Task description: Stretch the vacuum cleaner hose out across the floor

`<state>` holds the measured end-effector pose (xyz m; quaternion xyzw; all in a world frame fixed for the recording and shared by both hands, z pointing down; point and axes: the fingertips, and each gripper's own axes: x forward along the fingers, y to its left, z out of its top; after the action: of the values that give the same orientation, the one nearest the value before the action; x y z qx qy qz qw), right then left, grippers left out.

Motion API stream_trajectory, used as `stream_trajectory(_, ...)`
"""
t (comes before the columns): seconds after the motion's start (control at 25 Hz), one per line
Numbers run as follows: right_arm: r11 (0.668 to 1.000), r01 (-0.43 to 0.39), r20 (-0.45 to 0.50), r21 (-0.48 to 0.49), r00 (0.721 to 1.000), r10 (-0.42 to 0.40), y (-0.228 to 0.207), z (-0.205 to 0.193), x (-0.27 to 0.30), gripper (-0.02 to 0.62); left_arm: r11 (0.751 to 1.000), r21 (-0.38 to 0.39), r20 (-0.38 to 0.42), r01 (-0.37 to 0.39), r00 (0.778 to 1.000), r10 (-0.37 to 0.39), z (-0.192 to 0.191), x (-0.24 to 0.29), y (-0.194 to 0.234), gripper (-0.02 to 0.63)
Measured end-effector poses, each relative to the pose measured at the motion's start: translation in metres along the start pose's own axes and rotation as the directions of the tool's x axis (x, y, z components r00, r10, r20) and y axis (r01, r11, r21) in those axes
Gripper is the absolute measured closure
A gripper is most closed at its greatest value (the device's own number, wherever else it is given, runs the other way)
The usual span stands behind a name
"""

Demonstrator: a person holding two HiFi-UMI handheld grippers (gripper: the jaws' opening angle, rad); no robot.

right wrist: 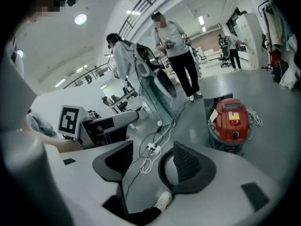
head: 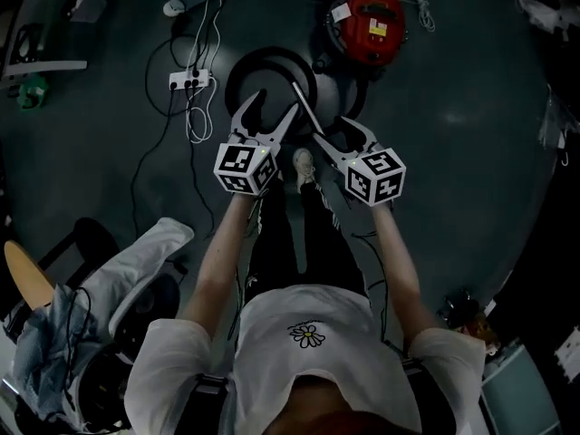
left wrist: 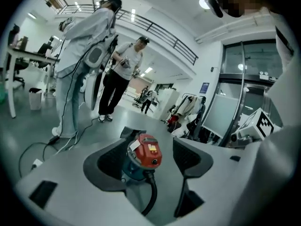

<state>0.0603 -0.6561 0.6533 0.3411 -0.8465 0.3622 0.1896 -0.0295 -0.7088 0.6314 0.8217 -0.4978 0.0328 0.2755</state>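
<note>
Nearest the head camera were the person's white shirt and two bare forearms reaching forward and down. The left gripper had its jaws spread wide and held nothing. Just past its tips the black vacuum hose lay coiled in a loop on the floor. In its own view the left gripper framed the red-topped vacuum cleaner in the gap straight ahead. The hose ran from the machine back toward the jaws, unclamped.

The right gripper sat beside the left one, its jaws also parted and empty. From the right gripper, the hose curved close against the inner side of its right-hand jaw; I could not tell whether they touched. The vacuum cleaner stood ahead and to that gripper's right. A white power strip with its cable lay ahead between the jaws, and the person's pale shoe was below them. Two people stood well beyond both grippers.
</note>
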Motion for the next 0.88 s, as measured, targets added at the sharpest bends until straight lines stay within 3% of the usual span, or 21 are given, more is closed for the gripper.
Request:
stream_trajectory(0.12, 0.997, 0.031, -0.1, 0.071, 0.995, -0.024, -0.065, -0.046, 0.076, 0.324, 0.997, -0.068, -0.051, -0.032, 0.998, 0.029, -0.063, 0.051, 0.06, 0.293)
stream_trajectory(0.24, 0.988, 0.058, -0.171, 0.141, 0.985, -0.033, -0.131, -0.097, 0.146, 0.324, 0.998, -0.061, -0.112, -0.011, 0.994, 0.005, -0.13, 0.096, 0.104, 0.293)
stream_trajectory(0.4, 0.969, 0.105, -0.306, 0.225, 0.952, -0.032, -0.214, -0.204, 0.227, 0.325, 0.998, -0.062, -0.18, 0.023, 0.983, -0.034, -0.235, 0.14, 0.152, 0.293)
stream_trajectory(0.48, 0.966, 0.153, -0.413, 0.21, 0.909, -0.054, -0.252, -0.265, 0.259, 0.325, 0.998, -0.065, -0.204, 0.024, 0.978, -0.037, -0.284, 0.155, 0.174, 0.293)
stream_trajectory(0.64, 0.962, 0.238, -0.595, 0.134, 0.796, -0.114, -0.311, -0.364, 0.296, 0.325, 0.997, -0.054, -0.259, 0.062, 0.963, -0.074, -0.363, 0.176, 0.202, 0.293)
stream_trajectory(0.72, 0.964, 0.244, -0.651, 0.108, 0.75, -0.117, -0.325, -0.397, 0.31, 0.325, 0.996, -0.045, -0.282, 0.071, 0.956, -0.081, -0.39, 0.182, 0.218, 0.293)
stream_trajectory(0.88, 0.966, 0.245, -0.716, 0.085, 0.689, -0.112, -0.333, -0.442, 0.332, 0.325, 0.997, -0.067, -0.302, 0.046, 0.951, -0.064, -0.42, 0.188, 0.244, 0.293)
